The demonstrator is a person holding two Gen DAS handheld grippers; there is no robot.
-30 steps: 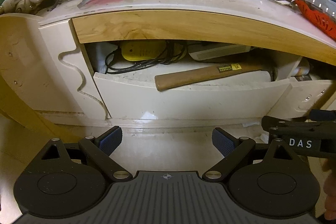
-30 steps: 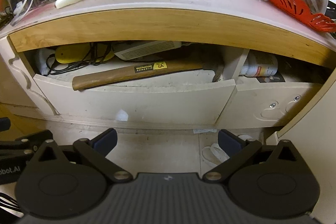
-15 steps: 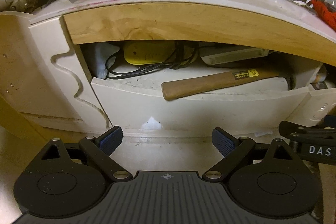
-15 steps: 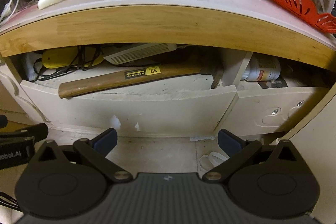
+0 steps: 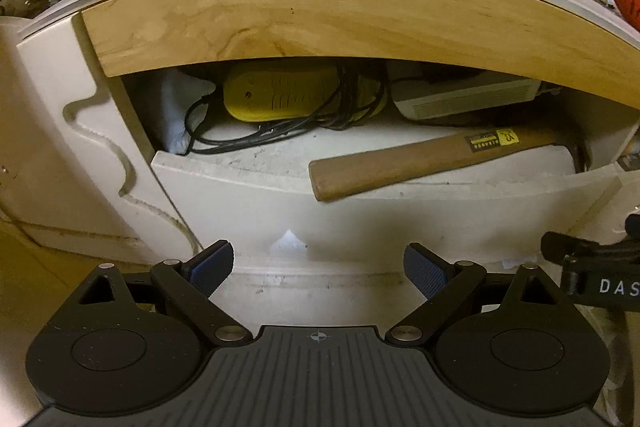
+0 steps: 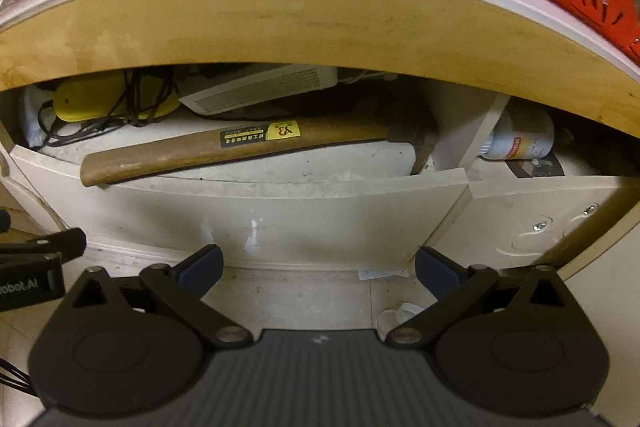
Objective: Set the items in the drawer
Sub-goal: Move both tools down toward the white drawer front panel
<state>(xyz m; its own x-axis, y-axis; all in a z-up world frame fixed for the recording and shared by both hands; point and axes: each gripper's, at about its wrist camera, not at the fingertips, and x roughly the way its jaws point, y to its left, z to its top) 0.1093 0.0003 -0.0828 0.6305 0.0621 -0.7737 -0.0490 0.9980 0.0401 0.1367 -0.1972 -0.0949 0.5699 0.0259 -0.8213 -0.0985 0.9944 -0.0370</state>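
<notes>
Currently both the left gripper (image 5: 318, 265) and right gripper (image 6: 319, 265) are hanging spread and empty before the open drawer (image 5: 360, 211); a hammer (image 5: 432, 159) is lying inside, its handle overhanging the front edge, beside a yellow device (image 5: 280, 93) tangled in black cable (image 5: 256, 137)

The open drawer (image 5: 280, 211) holds a hammer (image 5: 420, 163) along its front edge, with a yellow gadget (image 5: 280, 95), black cord (image 5: 248, 139) and white box (image 5: 460, 99) at the back.
</notes>
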